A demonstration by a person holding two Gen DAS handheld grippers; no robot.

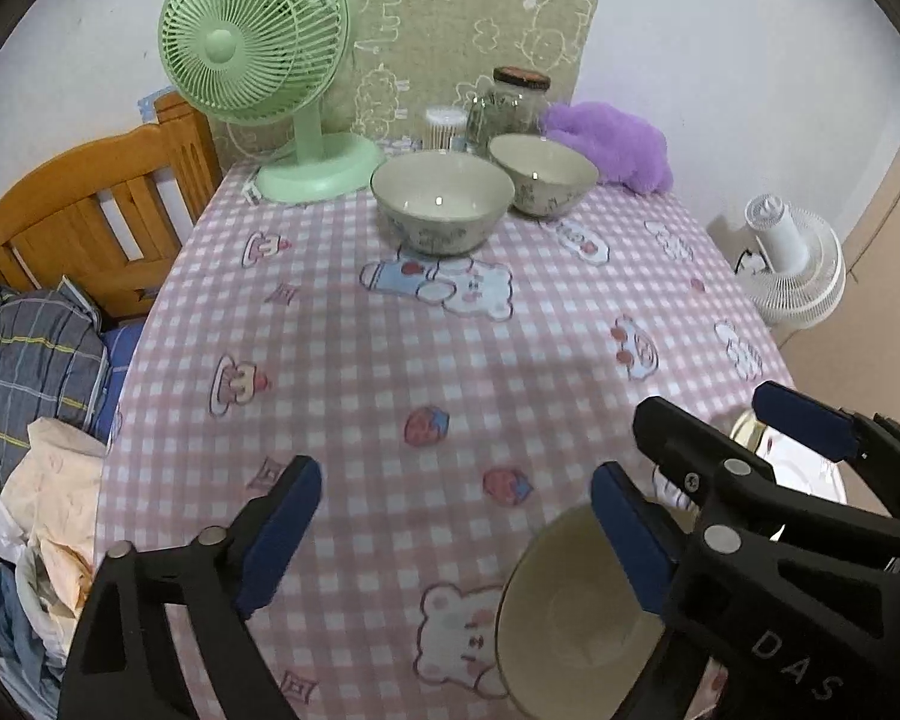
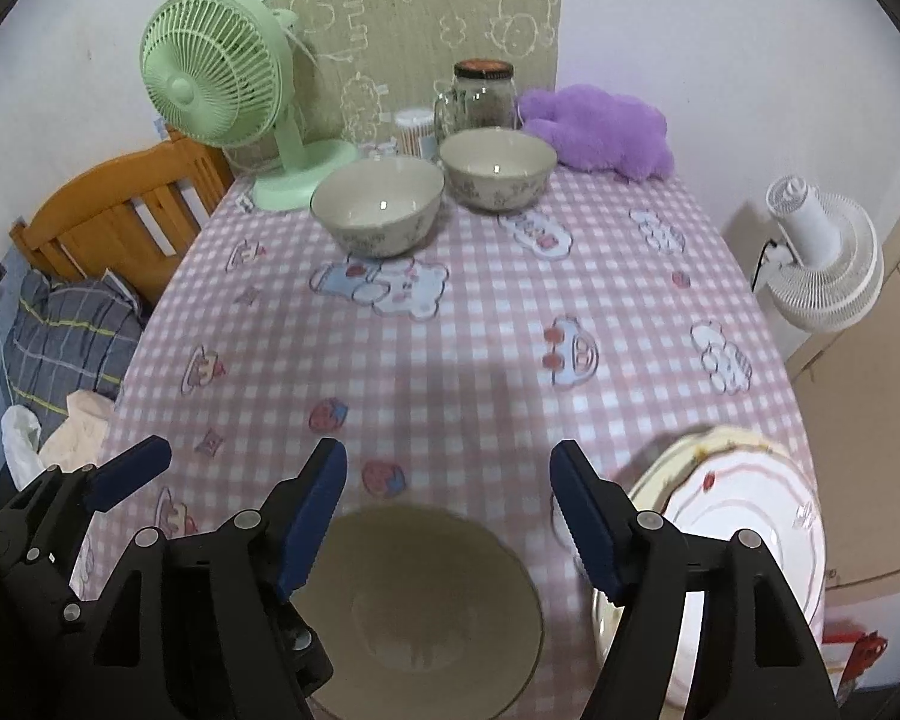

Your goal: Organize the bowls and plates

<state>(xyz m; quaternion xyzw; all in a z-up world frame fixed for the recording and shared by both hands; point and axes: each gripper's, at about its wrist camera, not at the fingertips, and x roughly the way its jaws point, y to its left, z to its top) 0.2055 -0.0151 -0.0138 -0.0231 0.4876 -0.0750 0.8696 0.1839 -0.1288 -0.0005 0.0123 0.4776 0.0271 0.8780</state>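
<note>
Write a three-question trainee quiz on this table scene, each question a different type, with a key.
1. True or false: the right gripper is shut on the near bowl.
2. How many bowls stand at the far end of the table, by the green fan?
3. Multiple choice: where is the stack of plates? A) beside the purple plush B) at the table's near right corner C) inside a far bowl

Key: 1. False; both grippers, the left gripper too, are open and hold nothing. 2. Two. 3. B.
</note>
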